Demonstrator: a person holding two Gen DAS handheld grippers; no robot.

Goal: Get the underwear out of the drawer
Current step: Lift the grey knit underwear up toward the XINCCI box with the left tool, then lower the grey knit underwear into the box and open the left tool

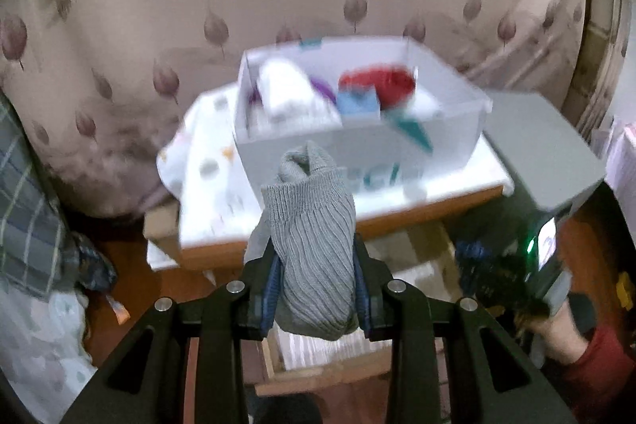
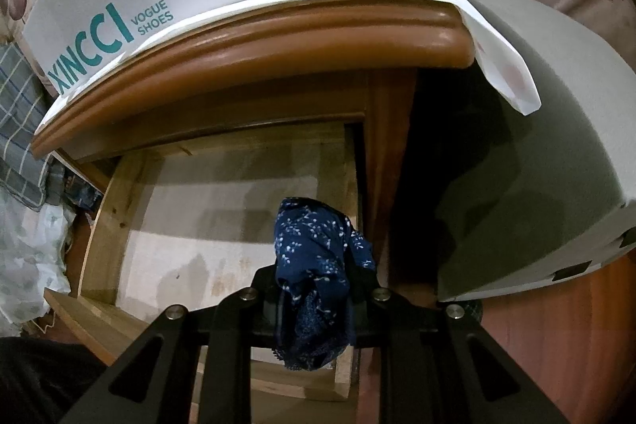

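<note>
Our left gripper [image 1: 318, 277] is clamped on a grey ribbed garment [image 1: 314, 245], held above the nightstand [image 1: 397, 221]; our right gripper [image 2: 318, 289] pinches navy floral underwear [image 2: 318, 265] over the open drawer [image 2: 222, 217]. A white shoebox [image 1: 357, 130] of clothes sits beyond, before a leaf-print curtain [image 1: 119, 26].

I'm working in a home bedroom. Leaf-print curtain [image 1: 119, 26], wooden nightstand [image 2: 278, 38] with an open drawer [image 2: 222, 209], plaid bedding [image 1: 28, 193].
</note>
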